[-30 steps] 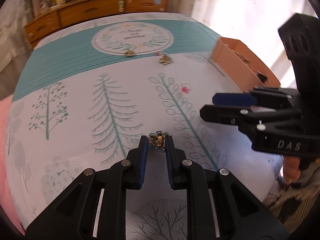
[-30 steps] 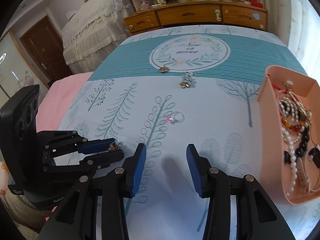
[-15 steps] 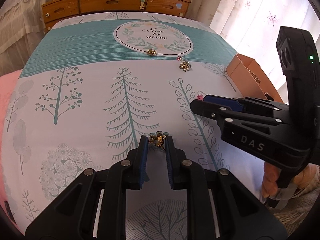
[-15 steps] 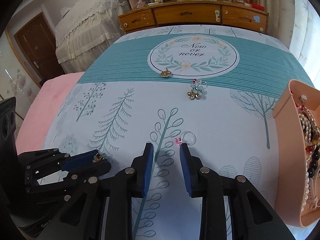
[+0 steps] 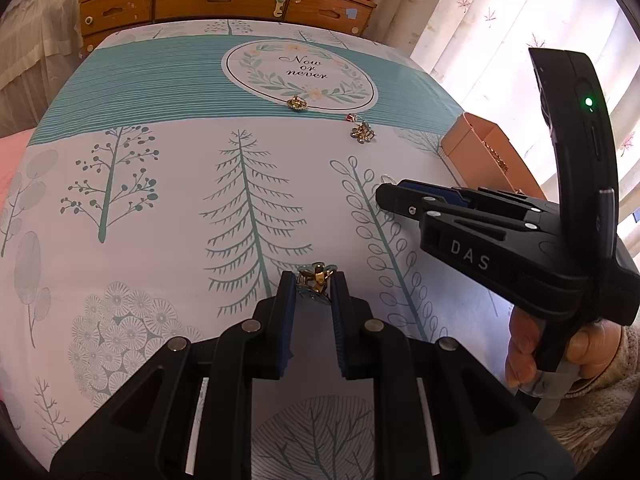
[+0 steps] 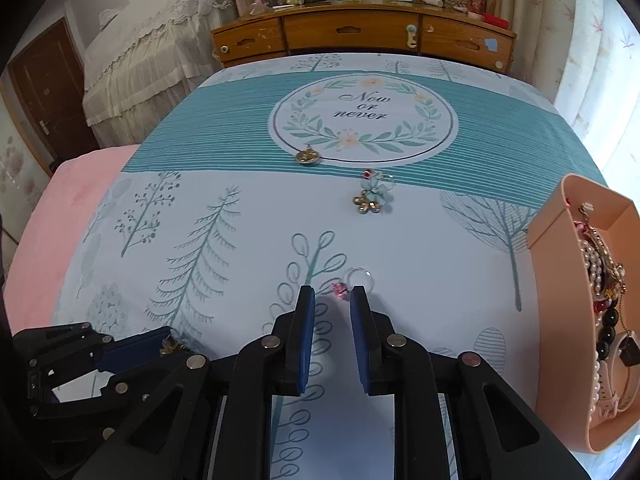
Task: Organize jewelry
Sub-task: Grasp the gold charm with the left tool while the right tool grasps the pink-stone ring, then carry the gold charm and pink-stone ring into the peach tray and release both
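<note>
A small gold trinket [image 5: 315, 279] sits clamped between the blue pads of my left gripper [image 5: 314, 282], which is shut on it just above the tree-print cloth. In the right wrist view that same gripper [image 6: 170, 344] shows at the lower left. My right gripper [image 6: 333, 293] points down at a clear ring with a pink stone [image 6: 356, 280] lying on the cloth. Its jaws are closing, the pink stone lies between the tips, and a gap still shows on the left side. A peach tray [image 6: 560, 240] at the right holds pearls and beads.
A gold round pendant [image 6: 307, 156] and a blue flower piece [image 6: 372, 196] lie farther back on the cloth. A wooden drawer chest [image 6: 360, 36] stands behind the table, curtains hang at the right, and a person's hand [image 5: 524, 344] grips the right tool.
The right gripper has moved forward over the pink-stone ring and its jaws have narrowed a lot. The left gripper has kept its hold on the gold trinket, rolling a little.
</note>
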